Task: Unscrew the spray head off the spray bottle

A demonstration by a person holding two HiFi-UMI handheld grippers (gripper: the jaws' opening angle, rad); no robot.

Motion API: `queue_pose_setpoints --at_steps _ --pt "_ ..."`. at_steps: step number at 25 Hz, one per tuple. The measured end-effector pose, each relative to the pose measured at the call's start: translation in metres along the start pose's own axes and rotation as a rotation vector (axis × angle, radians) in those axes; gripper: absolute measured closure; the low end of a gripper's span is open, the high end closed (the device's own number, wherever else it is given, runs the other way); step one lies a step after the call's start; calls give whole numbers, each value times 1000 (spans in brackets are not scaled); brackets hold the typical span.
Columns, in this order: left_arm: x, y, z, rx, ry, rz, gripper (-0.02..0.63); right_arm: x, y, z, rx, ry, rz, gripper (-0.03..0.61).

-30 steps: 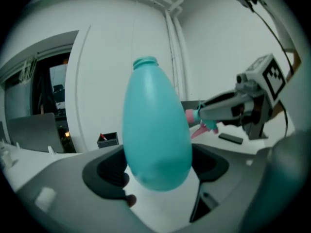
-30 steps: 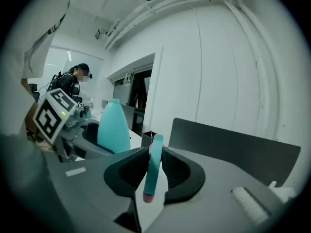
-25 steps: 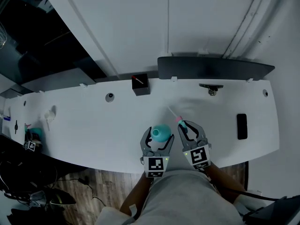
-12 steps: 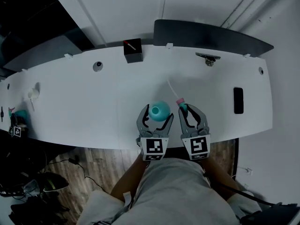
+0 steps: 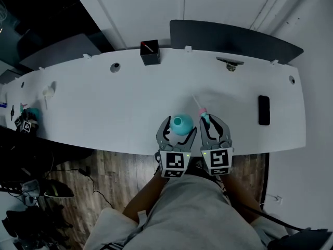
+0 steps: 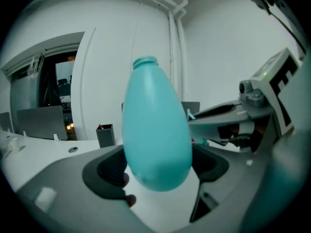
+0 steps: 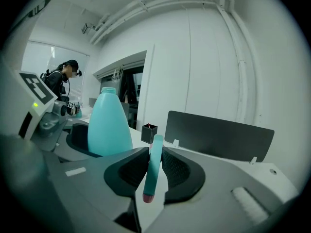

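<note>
A teal spray bottle [image 5: 182,123] with a bare threaded neck stands upright between the jaws of my left gripper [image 5: 177,125], which is shut on its belly. In the left gripper view the bottle [image 6: 155,130] fills the middle, its open neck on top. My right gripper [image 5: 212,121] is just to the right, shut on the teal spray head [image 5: 204,114] with a pink end. The head's thin dip tube [image 5: 196,101] points away over the table. In the right gripper view the spray head [image 7: 154,161] stands pinched between the pads, apart from the bottle [image 7: 108,125].
The white table [image 5: 104,108] carries a black box [image 5: 150,52] at the back, a metal fitting [image 5: 230,63], a black phone [image 5: 264,110] at the right and small items [image 5: 47,91] at the far left. A dark panel [image 5: 234,38] stands behind. A person [image 7: 60,81] stands far off.
Both grippers have drawn back together toward the near edge of the table, side by side. The bottle and the spray head stay in their grips.
</note>
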State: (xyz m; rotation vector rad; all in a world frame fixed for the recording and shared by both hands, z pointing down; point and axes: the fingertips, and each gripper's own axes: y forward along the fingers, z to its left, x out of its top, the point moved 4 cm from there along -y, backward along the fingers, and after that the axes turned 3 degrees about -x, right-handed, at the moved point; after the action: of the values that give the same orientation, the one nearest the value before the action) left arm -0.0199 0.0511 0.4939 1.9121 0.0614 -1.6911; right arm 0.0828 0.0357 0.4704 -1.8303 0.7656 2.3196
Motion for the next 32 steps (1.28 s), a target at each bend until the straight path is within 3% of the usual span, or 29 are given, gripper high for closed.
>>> queue_pose_setpoints --at_steps 4,11,19,32 --pt "-9 -17 -40 18 -10 35 210 -17 -31 -12 8 26 8 491" --pt "-32 -49 -79 103 -58 83 210 -44 -75 -12 102 89 1 491" --pt "-39 -91 -57 190 -85 87 210 -44 -98 -3 133 161 -17 491" --pt "-24 -80 -44 126 -68 30 210 -26 -98 4 95 161 -37 492"
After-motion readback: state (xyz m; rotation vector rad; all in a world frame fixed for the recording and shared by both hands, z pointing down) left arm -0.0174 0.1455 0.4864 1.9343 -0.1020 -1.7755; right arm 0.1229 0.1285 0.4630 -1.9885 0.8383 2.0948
